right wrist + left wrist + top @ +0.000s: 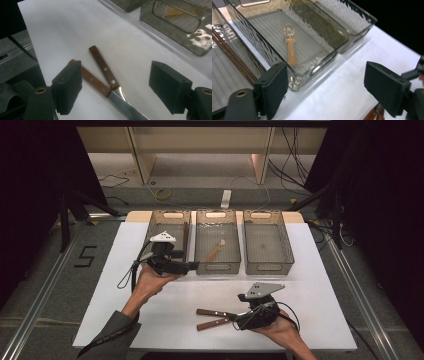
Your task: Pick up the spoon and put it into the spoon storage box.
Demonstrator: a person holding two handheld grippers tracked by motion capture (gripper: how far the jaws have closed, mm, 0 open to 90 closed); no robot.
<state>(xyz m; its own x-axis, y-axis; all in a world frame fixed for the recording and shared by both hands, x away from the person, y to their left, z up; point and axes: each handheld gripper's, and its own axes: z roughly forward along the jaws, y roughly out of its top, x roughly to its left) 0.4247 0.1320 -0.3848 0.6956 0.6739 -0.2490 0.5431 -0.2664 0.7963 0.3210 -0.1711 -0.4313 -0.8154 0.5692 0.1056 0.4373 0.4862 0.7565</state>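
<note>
Two knives (105, 77) on counter (310, 285) just ahead of right hand-held gripper (115, 87), jaws wide, nothing held; left hand-held gripper (324, 87) wide, nothing held, beside middle tray (322, 60).

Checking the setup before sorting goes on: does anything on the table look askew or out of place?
Mildly: the two wooden-handled knives lie crossed on the white table sheet, blades overlapping, by the right gripper. The pale wooden spoon lies diagonally in the middle clear bin. Nothing looks damaged.
</note>
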